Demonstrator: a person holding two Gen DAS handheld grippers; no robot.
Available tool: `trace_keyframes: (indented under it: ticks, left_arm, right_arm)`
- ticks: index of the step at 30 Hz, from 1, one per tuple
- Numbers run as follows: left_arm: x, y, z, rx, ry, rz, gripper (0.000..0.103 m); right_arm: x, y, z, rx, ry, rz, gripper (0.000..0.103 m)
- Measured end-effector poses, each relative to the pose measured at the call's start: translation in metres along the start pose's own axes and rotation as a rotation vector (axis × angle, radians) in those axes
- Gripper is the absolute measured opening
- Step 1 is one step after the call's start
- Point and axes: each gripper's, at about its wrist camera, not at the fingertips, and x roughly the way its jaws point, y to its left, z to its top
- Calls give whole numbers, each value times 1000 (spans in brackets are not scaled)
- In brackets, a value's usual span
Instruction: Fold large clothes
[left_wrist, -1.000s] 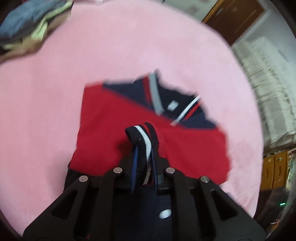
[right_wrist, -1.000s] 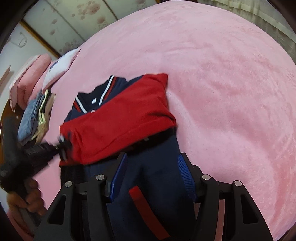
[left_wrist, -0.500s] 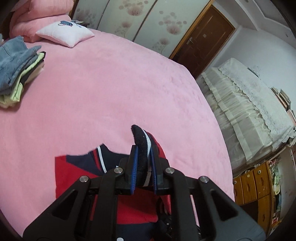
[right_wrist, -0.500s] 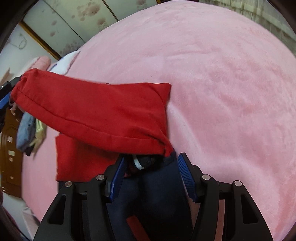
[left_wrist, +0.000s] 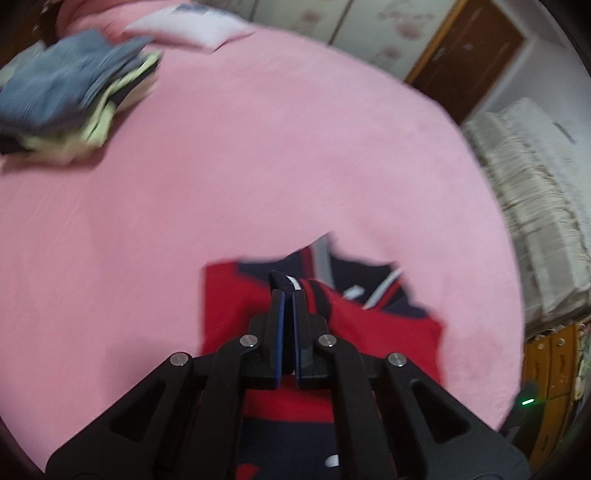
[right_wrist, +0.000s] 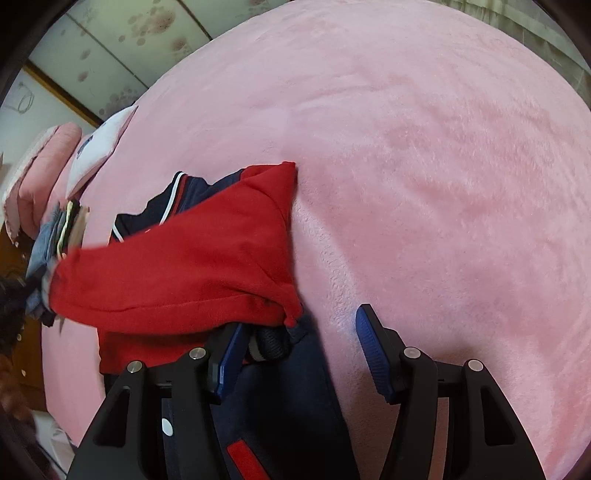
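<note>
Left view blurred. Left gripper (left_wrist: 287, 295) clamps the striped cuff (left_wrist: 286, 281) of the red-and-navy jacket (right_wrist: 207, 258), which lies on the pink bedspread (right_wrist: 424, 184) (lower body cut off). Right gripper (right_wrist: 299, 354) spread wide, holding nothing.

Lighting: soft, even indoor light, moderately bright; no glare. Left wrist view: motion blur throughout, heaviest on the stack of folded clothes (left_wrist: 70, 99) and the pillow (left_wrist: 188, 27). Right wrist view: sharper; nap of the pink blanket (right_wrist: 424, 166) resolved, a soft shadow beside the red sleeve (right_wrist: 192, 273). Both views: strong fisheye curvature, dark vignette at corners.
</note>
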Motion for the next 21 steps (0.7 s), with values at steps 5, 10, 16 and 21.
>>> trace_keyframes:
  ticks: [5, 10, 16, 21]
  left_arm:
    - [36, 55, -28, -70, 65, 97, 0]
    - [30, 72, -25, -84, 72, 109, 0]
    - [18, 31, -23, 40, 130, -32, 0]
    - [40, -13, -35, 113, 194, -59, 0]
  right_arm:
    - [2, -7, -1, -15, 12, -17, 58]
    - [-21, 4, 0, -63, 61, -66, 58]
    - [-82, 45, -1, -180, -104, -38, 58]
    - [-48, 82, 3, -231, -42, 105, 23]
